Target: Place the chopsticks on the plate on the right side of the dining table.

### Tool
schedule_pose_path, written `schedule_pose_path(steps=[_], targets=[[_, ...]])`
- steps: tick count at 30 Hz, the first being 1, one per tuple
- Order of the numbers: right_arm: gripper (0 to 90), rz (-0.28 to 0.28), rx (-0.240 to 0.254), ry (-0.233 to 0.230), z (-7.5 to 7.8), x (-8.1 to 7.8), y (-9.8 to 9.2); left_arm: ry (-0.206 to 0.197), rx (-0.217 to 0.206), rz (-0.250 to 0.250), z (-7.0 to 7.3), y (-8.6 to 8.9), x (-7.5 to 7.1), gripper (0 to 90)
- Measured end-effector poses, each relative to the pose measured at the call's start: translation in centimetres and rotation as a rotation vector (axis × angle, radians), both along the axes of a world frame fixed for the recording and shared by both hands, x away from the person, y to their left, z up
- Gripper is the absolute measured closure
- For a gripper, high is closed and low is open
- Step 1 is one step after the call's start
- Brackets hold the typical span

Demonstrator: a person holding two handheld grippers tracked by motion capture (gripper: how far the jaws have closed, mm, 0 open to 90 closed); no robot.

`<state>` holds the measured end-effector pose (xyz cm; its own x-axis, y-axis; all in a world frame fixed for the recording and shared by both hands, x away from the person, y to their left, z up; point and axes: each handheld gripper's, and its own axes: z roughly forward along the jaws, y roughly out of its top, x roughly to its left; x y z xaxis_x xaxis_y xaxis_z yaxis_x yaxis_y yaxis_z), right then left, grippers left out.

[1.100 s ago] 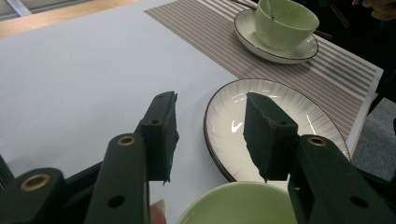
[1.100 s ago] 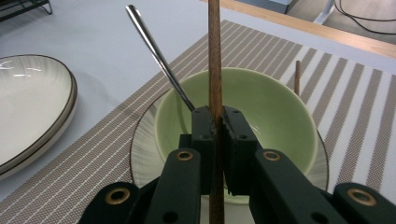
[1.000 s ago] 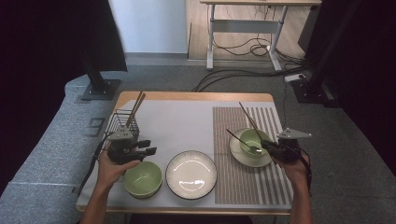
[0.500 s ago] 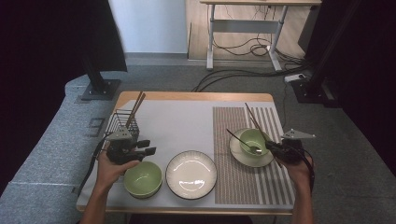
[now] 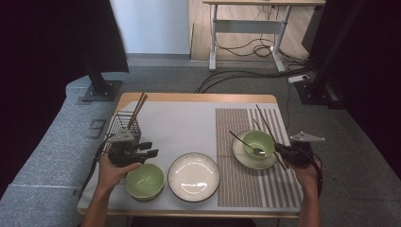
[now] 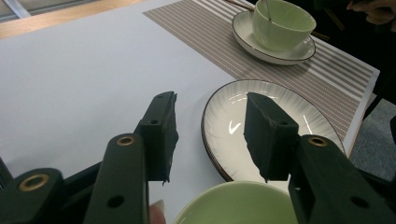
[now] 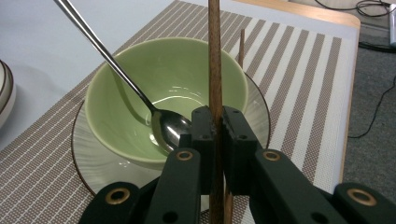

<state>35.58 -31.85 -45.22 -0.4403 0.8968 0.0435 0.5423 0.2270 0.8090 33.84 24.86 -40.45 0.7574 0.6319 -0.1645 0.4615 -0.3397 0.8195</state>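
- Between the earlier high views and now, the chopstick (image 5: 265,122) in the right tongs (image 5: 280,148) has swung slightly; its far tip now points toward the far right corner of the table (image 5: 189,98), while the right hand (image 5: 307,170) has barely shifted and the left tongs (image 5: 150,148) look unchanged.
- Right tongs are pressed together on the brown chopstick, pinching it near its lower part; in the right gripper view the stick (image 7: 215,70) rises straight up between the pads, over the near rim of the green bowl (image 7: 163,88).
- That bowl sits on a saucer (image 5: 246,158) on the striped placemat (image 5: 246,189) toward the table's right edge, with a spoon (image 7: 140,93) leaning inside it.
- A second chopstick (image 7: 242,44) lies on the mat beyond the bowl.
- Left tongs are spread and pinch nothing, hovering near the front left corner above another green bowl (image 5: 144,180), just beside the white plate (image 5: 194,176).
- Risk: the grip is narrow and low on a long stick, so it could pivot or slide out between the pads if the hand tilts quickly.
- Risk: swinging the stick across the bowl could strike the spoon handle and flip it out, or nudge the bowl off centre on the saucer.
- Risk: laid down carelessly, the chopstick could roll toward the right edge or land crossed over its partner.
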Motion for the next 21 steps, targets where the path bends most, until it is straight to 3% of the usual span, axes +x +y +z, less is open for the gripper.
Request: schedule_pose_path(steps=[7, 21], targets=[[84.8, -0.027, -0.008, 0.015, -0.57, 0.13, -0.59, -0.001, -0.002, 0.000, 0.05, 0.10, 0.00, 54.0], [84.8, -0.029, -0.006, 0.018, -0.65, 0.11, -0.75, 0.003, 0.005, -0.006, -0.08, -0.19, 0.05, 53.8]])
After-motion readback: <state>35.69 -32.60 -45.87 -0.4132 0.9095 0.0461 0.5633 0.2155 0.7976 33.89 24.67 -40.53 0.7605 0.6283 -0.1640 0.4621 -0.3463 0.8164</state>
